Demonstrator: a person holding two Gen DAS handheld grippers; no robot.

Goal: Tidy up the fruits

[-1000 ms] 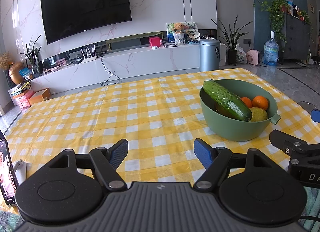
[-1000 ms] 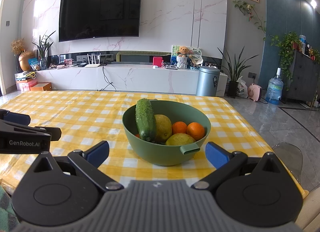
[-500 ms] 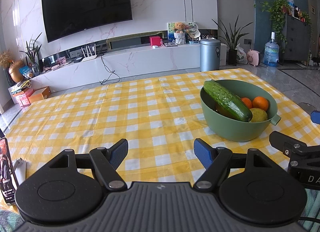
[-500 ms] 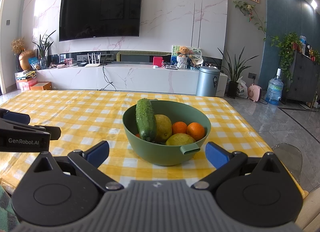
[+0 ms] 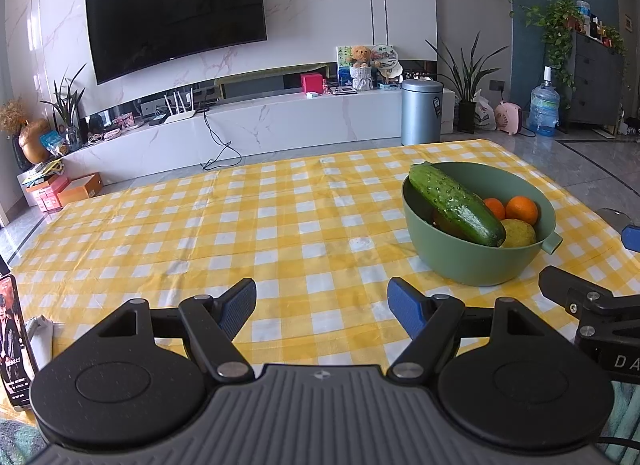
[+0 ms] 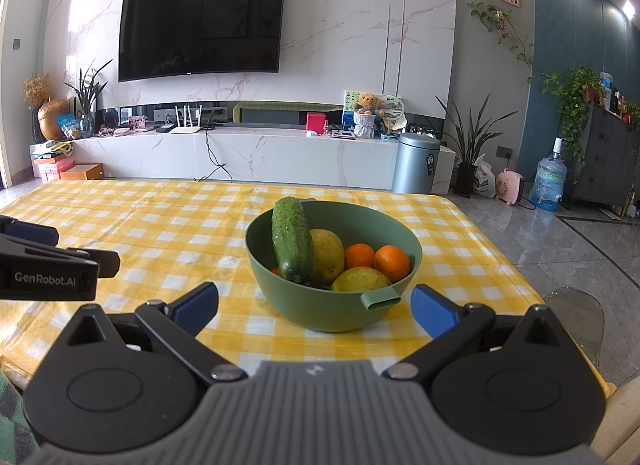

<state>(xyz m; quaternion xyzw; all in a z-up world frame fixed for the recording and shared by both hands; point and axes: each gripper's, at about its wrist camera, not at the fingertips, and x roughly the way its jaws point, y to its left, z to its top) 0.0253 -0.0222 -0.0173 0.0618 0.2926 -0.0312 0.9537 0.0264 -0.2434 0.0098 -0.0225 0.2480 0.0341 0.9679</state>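
A green bowl point(image 6: 340, 311) stands on the yellow checked tablecloth point(image 6: 160, 233), right in front of my right gripper point(image 6: 314, 307). In it lie a dark green cucumber point(image 6: 292, 243), two oranges point(image 6: 392, 263) and two yellow-green pears point(image 6: 328, 255). My right gripper is open and empty, its blue pads wide apart on either side of the bowl's near wall. In the left wrist view the bowl point(image 5: 472, 253) sits to the right, the cucumber point(image 5: 456, 203) leaning over its rim. My left gripper point(image 5: 322, 307) is open and empty above bare cloth.
A phone point(image 5: 14, 337) stands at the table's left front edge. The table's right edge point(image 6: 520, 265) drops to a grey floor; a clear chair back point(image 6: 580, 317) sits there. The left gripper's body point(image 6: 48, 265) shows at left in the right wrist view.
Hardly anything differs. Both grippers stay open and in place; the left wrist view has drifted very slightly.
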